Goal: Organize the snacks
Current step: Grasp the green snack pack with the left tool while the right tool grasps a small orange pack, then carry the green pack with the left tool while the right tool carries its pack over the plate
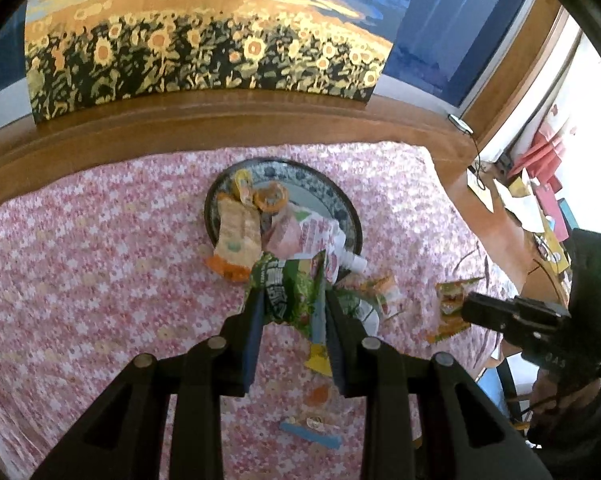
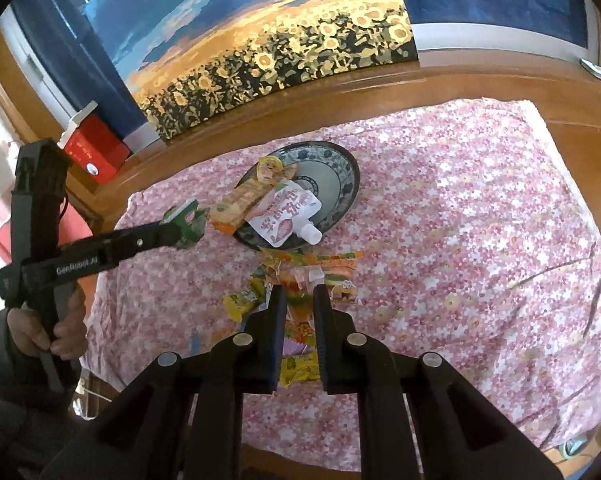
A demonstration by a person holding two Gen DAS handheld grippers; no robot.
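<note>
My left gripper point(image 1: 293, 296) is shut on a green snack packet point(image 1: 284, 280), held above the cloth just in front of a blue-and-white plate point(image 1: 340, 196). On the plate lie a beige wafer packet point(image 1: 236, 232), a pink-and-white spout pouch point(image 1: 308, 232) and small yellow and orange snacks. The right wrist view shows the same plate point(image 2: 340, 168), pouch point(image 2: 284, 212) and left gripper point(image 2: 172, 232) with the green packet point(image 2: 186, 220). My right gripper point(image 2: 299, 291) is shut on an orange-and-green candy packet point(image 2: 298, 314), lifted off the cloth. From the left it appears as the right gripper point(image 1: 466, 308) with the packet point(image 1: 448, 304).
A pink flowered cloth point(image 2: 460, 240) covers a wooden table. Loose yellow packets point(image 2: 244, 300) and a blue strip point(image 1: 308, 432) lie on it near the front. A sunflower painting point(image 1: 204, 60) leans at the back, a red box point(image 2: 92, 148) stands at the left, and clutter point(image 1: 540, 208) sits at the right.
</note>
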